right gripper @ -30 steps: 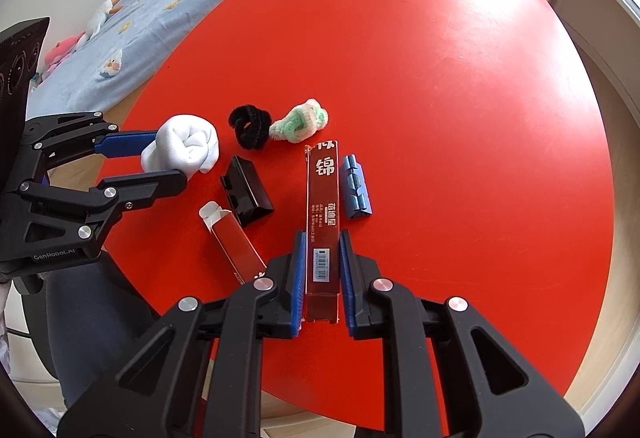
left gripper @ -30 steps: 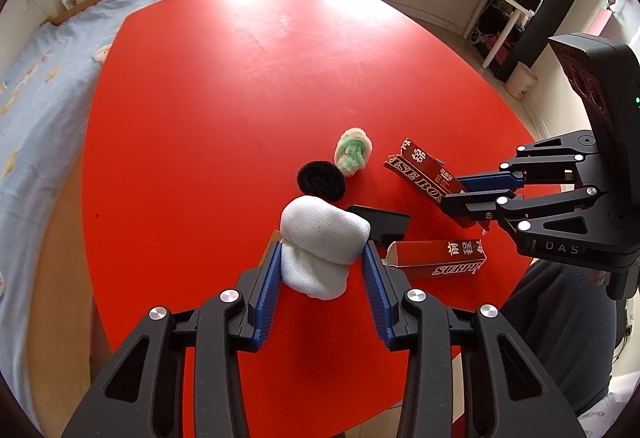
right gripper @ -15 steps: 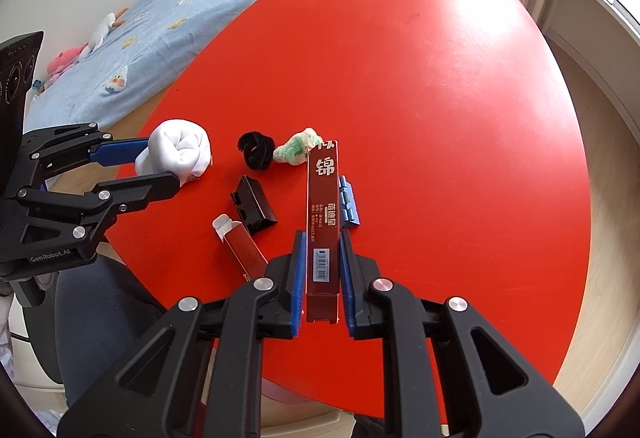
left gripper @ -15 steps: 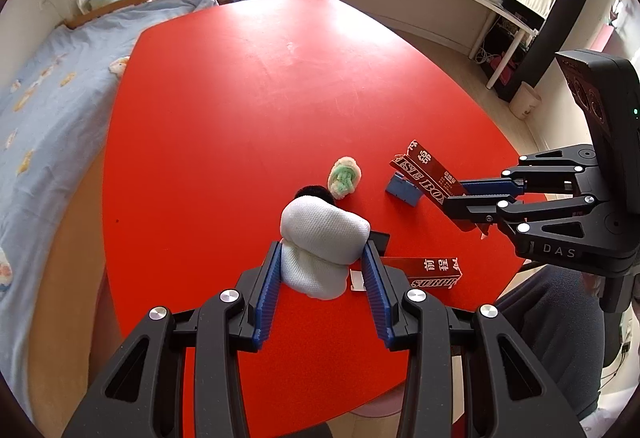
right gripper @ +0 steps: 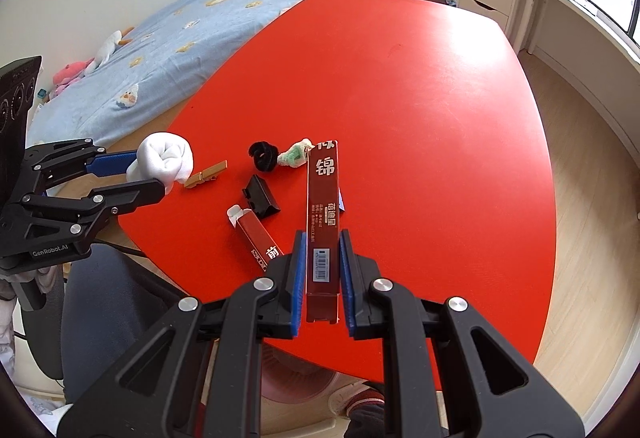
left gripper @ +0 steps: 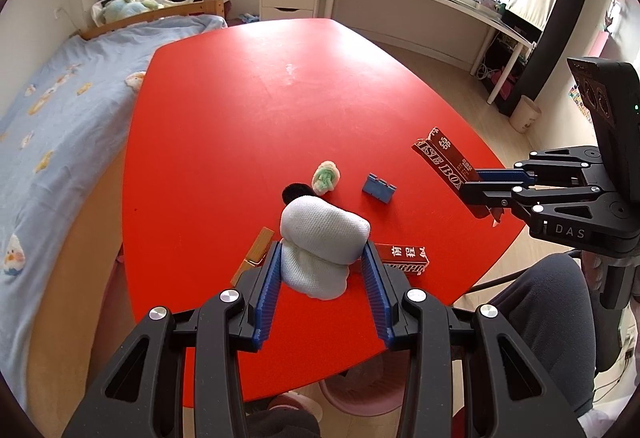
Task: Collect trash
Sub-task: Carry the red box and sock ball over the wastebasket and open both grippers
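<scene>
My left gripper (left gripper: 322, 254) is shut on a white rolled cloth bundle (left gripper: 320, 242), held above the near end of the red table (left gripper: 248, 98). In the right wrist view that bundle (right gripper: 166, 158) shows at the left, between the left gripper's (right gripper: 148, 174) blue pads. My right gripper (right gripper: 322, 242) is shut on a long dark red carton (right gripper: 324, 206), lifted off the table and pointing forward. The left wrist view shows the same carton (left gripper: 442, 158) slanting up from the right gripper (left gripper: 480, 188) at the right.
On the table lie a black scrunchie (right gripper: 263, 155), a green-white wad (left gripper: 326, 178), a blue ridged piece (left gripper: 379, 189), a black clip (right gripper: 260, 197), a shorter red carton (right gripper: 258, 238) and a wooden clothespin (right gripper: 206, 176). A pink bin (left gripper: 360, 394) stands under the near edge. A bed lies beyond the table's left side.
Both grippers have risen and drawn back from the table, each keeping its load. The table items look smaller, and the clothespin has come out from under the white bundle.
</scene>
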### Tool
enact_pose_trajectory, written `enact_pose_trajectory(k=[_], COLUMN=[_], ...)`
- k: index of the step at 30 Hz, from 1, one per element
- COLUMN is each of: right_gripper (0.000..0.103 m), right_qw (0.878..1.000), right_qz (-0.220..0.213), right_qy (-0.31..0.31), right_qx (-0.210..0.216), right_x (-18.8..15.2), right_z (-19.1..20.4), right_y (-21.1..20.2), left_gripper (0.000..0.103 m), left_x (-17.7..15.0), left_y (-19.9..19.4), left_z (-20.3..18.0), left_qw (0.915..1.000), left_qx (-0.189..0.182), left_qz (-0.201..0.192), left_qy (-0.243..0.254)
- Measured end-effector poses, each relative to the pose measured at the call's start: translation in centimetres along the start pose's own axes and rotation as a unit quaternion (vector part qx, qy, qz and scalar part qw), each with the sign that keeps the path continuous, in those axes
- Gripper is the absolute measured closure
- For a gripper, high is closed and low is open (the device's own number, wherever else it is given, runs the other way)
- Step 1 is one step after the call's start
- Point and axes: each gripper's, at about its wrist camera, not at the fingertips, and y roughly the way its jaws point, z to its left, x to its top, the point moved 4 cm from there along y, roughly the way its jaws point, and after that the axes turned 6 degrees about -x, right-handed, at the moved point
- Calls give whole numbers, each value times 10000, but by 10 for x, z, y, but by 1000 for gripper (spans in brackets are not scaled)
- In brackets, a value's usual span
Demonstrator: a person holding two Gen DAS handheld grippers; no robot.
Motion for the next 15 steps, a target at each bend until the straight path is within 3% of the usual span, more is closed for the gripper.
enact_pose_trajectory(k=[15], right_gripper=[88], right_qw=[9991], right_qz=[-379], right_qy=[28], right_qx=[170], right_x=[-37], right_z=[15], right_y=[-50], left_gripper=[64], left_x=[-23], left_y=[-31], left_z=[-27], left_qw=[9995], left_qx=[-148], left_qz=[-280], left_qy=[-21])
